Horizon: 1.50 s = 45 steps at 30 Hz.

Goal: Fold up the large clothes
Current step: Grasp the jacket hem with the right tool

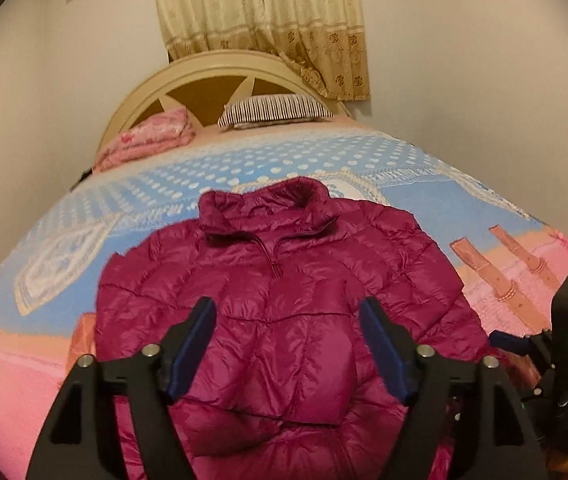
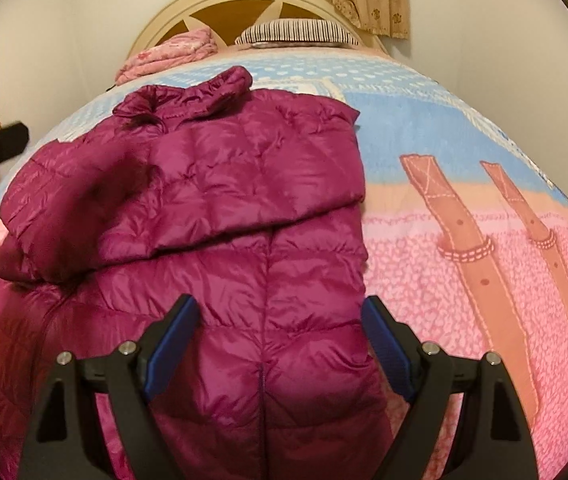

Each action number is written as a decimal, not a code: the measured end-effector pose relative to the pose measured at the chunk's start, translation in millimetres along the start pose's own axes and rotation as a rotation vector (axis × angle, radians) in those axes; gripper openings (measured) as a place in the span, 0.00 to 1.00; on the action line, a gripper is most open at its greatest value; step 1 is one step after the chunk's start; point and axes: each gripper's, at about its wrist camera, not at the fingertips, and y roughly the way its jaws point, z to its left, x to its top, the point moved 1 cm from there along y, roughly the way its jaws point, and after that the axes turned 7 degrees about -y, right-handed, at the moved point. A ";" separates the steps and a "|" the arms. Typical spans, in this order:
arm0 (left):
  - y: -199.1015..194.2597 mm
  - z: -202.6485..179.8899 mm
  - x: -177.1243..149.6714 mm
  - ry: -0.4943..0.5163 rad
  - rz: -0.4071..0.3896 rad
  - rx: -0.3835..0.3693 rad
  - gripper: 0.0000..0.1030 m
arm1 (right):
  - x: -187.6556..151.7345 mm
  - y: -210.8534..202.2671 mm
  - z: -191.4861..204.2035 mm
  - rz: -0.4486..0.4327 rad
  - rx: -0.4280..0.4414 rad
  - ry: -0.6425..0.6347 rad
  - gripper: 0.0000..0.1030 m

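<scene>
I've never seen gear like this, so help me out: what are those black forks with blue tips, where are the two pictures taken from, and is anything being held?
They are two hand-held grippers, one in each of a person's hands; no robot arm. Each picture comes from a camera on one gripper, looking along its fingers. The left gripper and right gripper both have open jaws and hold nothing. Below them a magenta jacket lies on a bed, sleeves folded across it.
</scene>
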 end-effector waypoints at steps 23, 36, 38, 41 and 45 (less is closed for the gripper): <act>18.7 201.5 -10.9 -0.277 0.094 0.192 0.87 | 69.5 21.0 83.1 0.090 0.346 0.020 0.16; 48.1 182.5 19.0 -0.242 0.102 0.149 0.87 | 59.2 -6.1 58.7 0.033 0.163 0.028 0.24; 53.2 187.1 24.5 -0.251 0.100 0.156 0.87 | 71.7 -25.6 65.0 -0.038 0.173 0.020 0.67; 62.0 193.7 34.6 -0.272 0.100 0.163 0.87 | 91.1 -40.6 86.5 -0.098 0.200 -0.035 0.76; 72.1 185.0 42.2 -0.288 0.100 0.085 0.87 | 111.0 -18.3 118.7 -0.053 0.232 -0.107 0.40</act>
